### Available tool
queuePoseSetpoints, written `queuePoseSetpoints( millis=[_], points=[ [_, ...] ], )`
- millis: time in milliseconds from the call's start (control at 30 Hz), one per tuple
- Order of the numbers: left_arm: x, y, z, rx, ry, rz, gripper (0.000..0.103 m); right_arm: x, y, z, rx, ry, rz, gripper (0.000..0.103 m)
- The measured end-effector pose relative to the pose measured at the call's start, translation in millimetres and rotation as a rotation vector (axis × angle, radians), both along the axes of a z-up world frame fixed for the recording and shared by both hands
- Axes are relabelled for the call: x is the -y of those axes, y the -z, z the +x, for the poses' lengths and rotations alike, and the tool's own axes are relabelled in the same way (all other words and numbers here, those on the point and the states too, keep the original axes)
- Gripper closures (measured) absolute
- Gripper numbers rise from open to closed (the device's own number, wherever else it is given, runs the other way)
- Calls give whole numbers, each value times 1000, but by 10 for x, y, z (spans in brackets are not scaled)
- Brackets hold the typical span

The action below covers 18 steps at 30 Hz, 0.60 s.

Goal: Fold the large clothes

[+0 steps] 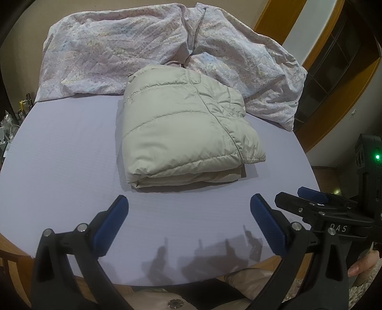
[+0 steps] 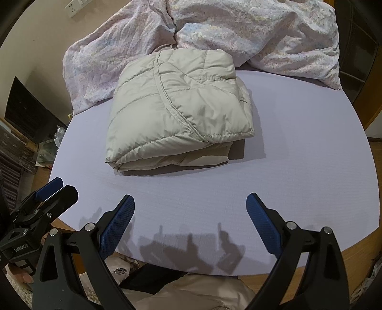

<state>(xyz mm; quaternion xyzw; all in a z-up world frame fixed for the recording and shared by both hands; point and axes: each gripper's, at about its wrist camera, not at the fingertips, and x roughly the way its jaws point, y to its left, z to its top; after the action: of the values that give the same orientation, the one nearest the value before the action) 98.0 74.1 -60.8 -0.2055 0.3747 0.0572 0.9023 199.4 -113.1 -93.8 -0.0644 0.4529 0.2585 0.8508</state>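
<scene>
Beige puffer jacket [image 1: 186, 128] folded into a compact stack mid-bed on lavender sheet [image 1: 62, 152], far edge approx touching crumpled floral duvet [image 1: 114, 47], left gripper [image 1: 188, 219] & right gripper [image 2: 189, 214] both w/ jaws spread, nothing held, hovering near bed's front edge, well apart from jacket.

Rumpled floral duvet [image 1: 148, 47] heaped along the far edge of lavender-sheeted bed [image 1: 66, 152]; wall socket [image 2: 76, 6] above, far left
</scene>
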Motion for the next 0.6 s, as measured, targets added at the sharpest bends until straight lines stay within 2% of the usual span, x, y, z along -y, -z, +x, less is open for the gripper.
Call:
queuePoseSetpoints(
  millis=[600],
  points=[
    [16, 30, 24, -16, -15, 4, 2, -10, 9, -4, -2, 0, -1, 7]
  ],
)
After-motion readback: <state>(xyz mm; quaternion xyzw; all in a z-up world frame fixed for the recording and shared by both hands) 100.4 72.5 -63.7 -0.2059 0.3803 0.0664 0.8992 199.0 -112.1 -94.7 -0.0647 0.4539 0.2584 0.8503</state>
